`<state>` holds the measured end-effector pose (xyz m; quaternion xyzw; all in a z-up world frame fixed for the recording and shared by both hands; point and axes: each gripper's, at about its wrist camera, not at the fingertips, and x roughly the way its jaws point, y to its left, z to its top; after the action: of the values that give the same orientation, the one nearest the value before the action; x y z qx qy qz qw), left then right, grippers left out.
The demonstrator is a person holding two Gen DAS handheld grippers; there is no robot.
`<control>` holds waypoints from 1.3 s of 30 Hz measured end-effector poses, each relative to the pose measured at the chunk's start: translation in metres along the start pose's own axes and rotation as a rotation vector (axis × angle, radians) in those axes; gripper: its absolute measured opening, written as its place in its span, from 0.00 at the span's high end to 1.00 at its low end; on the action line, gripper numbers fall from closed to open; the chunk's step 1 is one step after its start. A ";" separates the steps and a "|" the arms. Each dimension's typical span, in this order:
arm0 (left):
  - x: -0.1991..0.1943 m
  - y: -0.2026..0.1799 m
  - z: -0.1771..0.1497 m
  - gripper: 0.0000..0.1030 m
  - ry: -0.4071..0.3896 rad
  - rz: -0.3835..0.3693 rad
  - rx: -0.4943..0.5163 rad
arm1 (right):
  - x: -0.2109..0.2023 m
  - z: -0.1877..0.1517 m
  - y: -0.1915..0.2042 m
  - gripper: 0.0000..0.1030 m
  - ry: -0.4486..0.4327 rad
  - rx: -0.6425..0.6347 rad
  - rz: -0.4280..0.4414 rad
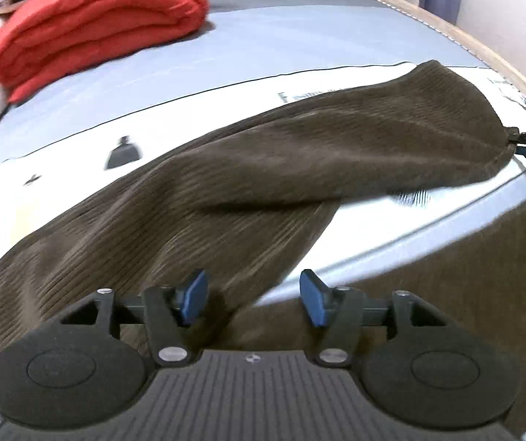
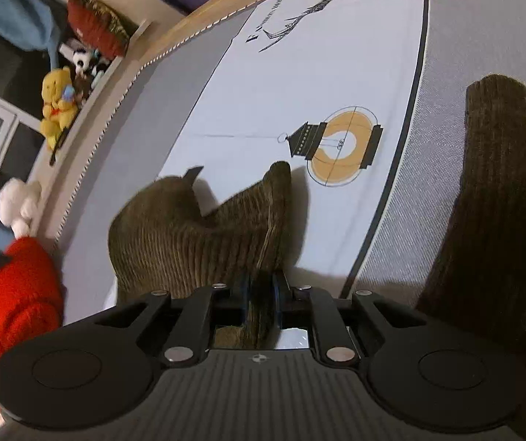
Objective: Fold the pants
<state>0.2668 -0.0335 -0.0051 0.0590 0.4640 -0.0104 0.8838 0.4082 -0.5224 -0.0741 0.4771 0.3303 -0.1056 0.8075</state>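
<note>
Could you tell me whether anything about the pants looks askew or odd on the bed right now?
Yes: the brown corduroy pants lie crooked across the bed sheet, one part lapped diagonally over another, not flat. The right tongs pinch a bunched, upstanding piece of the fabric, while the left tongs are open and hold nothing.

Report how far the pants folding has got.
Done: the brown corduroy pants lie stretched across the bed sheet. In hand: the right gripper is shut on one end of the fabric, while the left gripper stands open, holding nothing. Left: no neat fold shows yet.
</note>
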 end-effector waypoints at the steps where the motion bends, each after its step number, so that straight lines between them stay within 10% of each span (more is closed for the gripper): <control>1: 0.011 -0.007 0.005 0.39 0.013 -0.001 0.003 | 0.000 0.002 0.000 0.86 -0.002 0.007 0.009; 6: 0.060 -0.025 0.011 0.39 0.125 0.021 0.090 | 0.002 0.013 -0.008 0.77 -0.013 0.041 0.054; 7: 0.060 -0.021 0.007 0.47 0.118 0.013 0.103 | 0.001 0.016 -0.010 0.71 -0.017 0.048 0.059; 8: 0.060 -0.020 0.008 0.76 0.117 0.008 0.114 | 0.001 0.019 -0.013 0.69 -0.021 0.056 0.059; 10: 0.057 -0.013 0.008 0.89 0.132 0.055 0.137 | 0.001 0.025 -0.019 0.67 -0.028 0.075 0.063; 13: 0.043 0.005 0.003 0.90 0.126 0.045 0.133 | 0.011 0.030 -0.020 0.68 -0.008 0.069 0.051; 15: 0.031 0.012 -0.002 0.90 0.113 0.053 0.146 | 0.019 0.029 -0.017 0.94 0.014 0.030 0.023; 18: 0.021 0.022 -0.002 0.90 0.110 0.054 0.132 | 0.028 0.035 -0.001 0.94 0.036 -0.025 0.030; 22: 0.010 0.018 0.001 0.90 0.086 -0.005 0.185 | -0.019 0.057 0.045 0.95 -0.160 -0.139 0.198; 25: 0.015 0.013 0.000 0.90 0.128 -0.025 0.224 | -0.041 0.044 0.056 0.95 -0.268 -0.224 0.015; 29: 0.023 0.010 -0.009 0.90 0.177 -0.022 0.279 | -0.010 0.031 0.003 0.94 -0.063 -0.100 -0.333; 39: -0.004 0.028 -0.025 0.87 0.172 -0.117 0.254 | -0.020 0.031 -0.013 0.81 -0.071 -0.055 -0.380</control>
<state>0.2460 -0.0032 -0.0138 0.1438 0.5356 -0.1155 0.8241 0.4003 -0.5586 -0.0605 0.3797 0.3886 -0.2640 0.7970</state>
